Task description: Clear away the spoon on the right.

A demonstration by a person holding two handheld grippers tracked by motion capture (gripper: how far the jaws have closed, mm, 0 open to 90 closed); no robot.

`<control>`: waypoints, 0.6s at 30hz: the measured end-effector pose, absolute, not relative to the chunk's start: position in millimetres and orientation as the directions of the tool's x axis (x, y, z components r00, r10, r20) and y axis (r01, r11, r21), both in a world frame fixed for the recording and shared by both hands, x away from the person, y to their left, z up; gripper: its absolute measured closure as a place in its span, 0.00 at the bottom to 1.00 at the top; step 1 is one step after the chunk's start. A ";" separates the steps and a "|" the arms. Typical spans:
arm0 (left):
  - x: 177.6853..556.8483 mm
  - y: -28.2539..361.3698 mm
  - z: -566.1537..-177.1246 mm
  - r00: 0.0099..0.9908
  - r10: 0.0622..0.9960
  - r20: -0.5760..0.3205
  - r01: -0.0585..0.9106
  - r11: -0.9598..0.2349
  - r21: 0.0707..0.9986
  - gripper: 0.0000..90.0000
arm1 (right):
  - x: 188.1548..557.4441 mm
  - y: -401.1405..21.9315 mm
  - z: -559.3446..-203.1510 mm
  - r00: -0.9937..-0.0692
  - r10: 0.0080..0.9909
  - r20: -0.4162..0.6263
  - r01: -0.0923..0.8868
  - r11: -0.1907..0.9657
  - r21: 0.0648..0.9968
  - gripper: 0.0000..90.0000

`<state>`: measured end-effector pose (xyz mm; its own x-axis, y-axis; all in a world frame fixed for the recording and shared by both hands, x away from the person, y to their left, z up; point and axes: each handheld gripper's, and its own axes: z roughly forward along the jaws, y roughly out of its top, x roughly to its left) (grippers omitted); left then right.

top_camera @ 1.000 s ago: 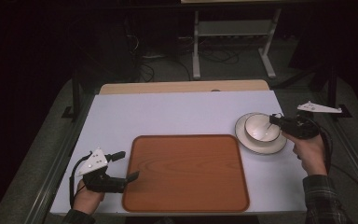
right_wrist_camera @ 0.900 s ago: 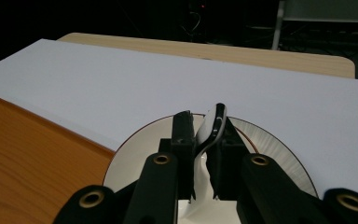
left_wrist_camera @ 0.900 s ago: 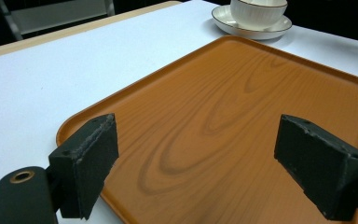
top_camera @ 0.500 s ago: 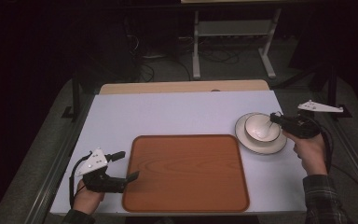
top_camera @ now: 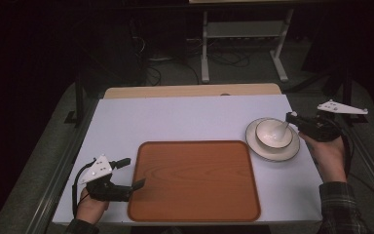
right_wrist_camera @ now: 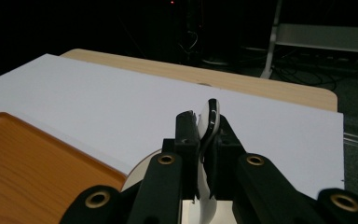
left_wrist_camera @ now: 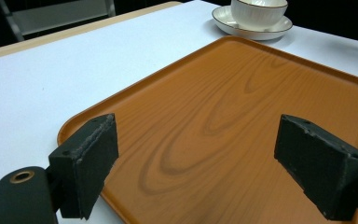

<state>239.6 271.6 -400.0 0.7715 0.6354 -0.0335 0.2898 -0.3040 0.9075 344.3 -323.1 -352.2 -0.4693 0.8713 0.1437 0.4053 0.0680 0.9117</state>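
From above: white-covered table (top_camera: 190, 117), rectangular wood-grain orange tray (top_camera: 194, 179) near the front edge, white bowl (top_camera: 274, 133) seated on a white saucer-like plate (top_camera: 272, 148) just right of the tray. Right gripper (top_camera: 292, 118) at the bowl's right rim, pinching a white spoon (top_camera: 281, 131) whose end dips into the bowl. From the right gripper view alone: jaws pressed onto the spoon's (right_wrist_camera: 209, 122) curved white handle, dark-edged, standing up between them (bowl itself hidden below). Left gripper (top_camera: 132, 173) at the tray's front-left corner, jaws spread wide, nothing between them. From the left gripper view alone: swirling grain on the tray (left_wrist_camera: 242, 121), thin gold rim line on bowl (left_wrist_camera: 258, 10) and plate (left_wrist_camera: 256, 31).
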 end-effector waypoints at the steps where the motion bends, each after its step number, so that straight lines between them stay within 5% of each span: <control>1: 239.6 271.5 -400.0 0.771 0.636 -0.034 0.290 -0.303 0.908 0.14 | 343.3 -322.9 -349.9 -0.469 0.871 0.143 0.401 0.066 0.914 0.93; 18: 239.4 271.3 -399.8 0.772 0.635 -0.032 0.289 -0.305 0.907 0.14 | 329.0 -307.9 -321.8 -0.536 0.835 0.122 0.344 0.084 0.935 0.93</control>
<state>239.4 271.3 -399.8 0.7719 0.6349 -0.0321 0.2888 -0.3052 0.9074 329.0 -307.9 -321.8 -0.5358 0.8354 0.1224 0.3438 0.0835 0.9353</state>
